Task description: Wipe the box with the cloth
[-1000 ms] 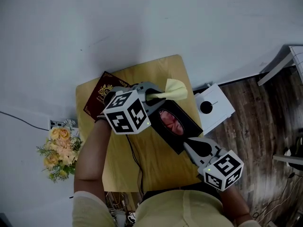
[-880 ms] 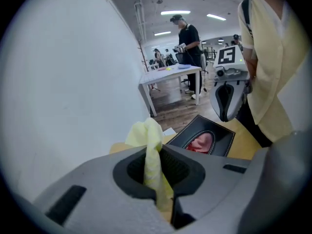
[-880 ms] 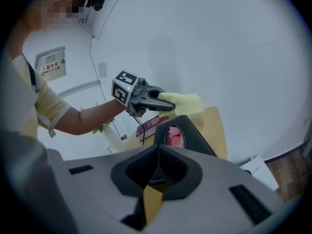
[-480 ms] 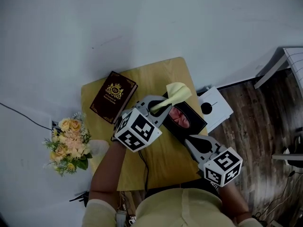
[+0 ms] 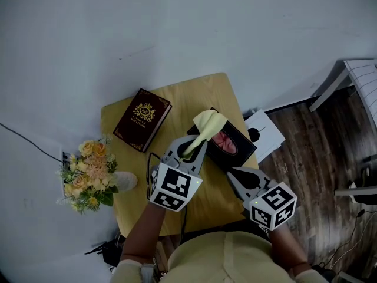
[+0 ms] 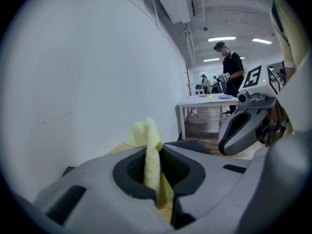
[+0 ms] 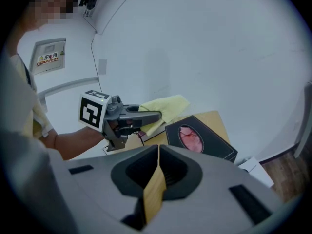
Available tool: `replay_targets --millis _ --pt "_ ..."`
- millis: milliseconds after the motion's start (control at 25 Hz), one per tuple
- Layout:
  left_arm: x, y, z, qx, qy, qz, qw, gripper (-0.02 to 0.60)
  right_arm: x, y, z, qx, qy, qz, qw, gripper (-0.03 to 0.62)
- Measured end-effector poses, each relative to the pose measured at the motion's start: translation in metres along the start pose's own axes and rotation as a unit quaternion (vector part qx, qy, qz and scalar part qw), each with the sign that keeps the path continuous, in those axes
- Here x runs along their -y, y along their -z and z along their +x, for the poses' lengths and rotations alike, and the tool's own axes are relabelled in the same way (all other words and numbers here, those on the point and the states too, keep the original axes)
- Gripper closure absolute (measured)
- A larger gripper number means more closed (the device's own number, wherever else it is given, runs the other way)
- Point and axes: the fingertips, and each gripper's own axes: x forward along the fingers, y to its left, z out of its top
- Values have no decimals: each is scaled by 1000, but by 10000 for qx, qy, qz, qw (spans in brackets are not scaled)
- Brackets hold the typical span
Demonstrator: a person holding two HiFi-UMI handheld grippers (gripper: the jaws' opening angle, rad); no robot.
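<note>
The black box (image 5: pixel 230 145) with an oval pink window lies slantwise on the small wooden table (image 5: pixel 180 98). My left gripper (image 5: pixel 191 150) is shut on a yellow cloth (image 5: pixel 207 124), which drapes over the box's far left end. In the left gripper view the cloth (image 6: pixel 151 161) stands pinched between the jaws, with the box's corner (image 6: pixel 189 145) just beyond. My right gripper (image 5: pixel 234 174) hovers at the box's near right side, shut and holding nothing. The right gripper view shows the box (image 7: pixel 199 137), the cloth (image 7: pixel 164 108) and the left gripper (image 7: pixel 155 116) ahead.
A maroon book (image 5: pixel 142 119) lies at the table's far left corner. A bunch of yellow flowers (image 5: pixel 87 173) sits off the table's left edge. On the wood floor to the right are a white device (image 5: pixel 266 133) and a white table's leg (image 5: pixel 328 82).
My left gripper has drawn back toward me with the cloth, uncovering the book. The cloth's free end now lies on the box. The right gripper has barely moved.
</note>
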Motion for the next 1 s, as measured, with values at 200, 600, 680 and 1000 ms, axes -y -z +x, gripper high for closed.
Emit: replay_targets --millis 200,600,680,1000 --pt "5 3 -22 194 -558 -271 9979 546 -9 2 -3 27 27 -10 10000 563" --pt "8 24 -60 366 -1208 -1182 9849 546 -28 0 -11 216 135 -96 9996 563" --pt "12 28 -62 349 -1251 -1270 9834 546 -30 0 -11 246 154 -108 9995 563" --pt "26 47 -72 129 -1392 -1694 9756 546 -34 0 -14 362 240 50 9990 563"
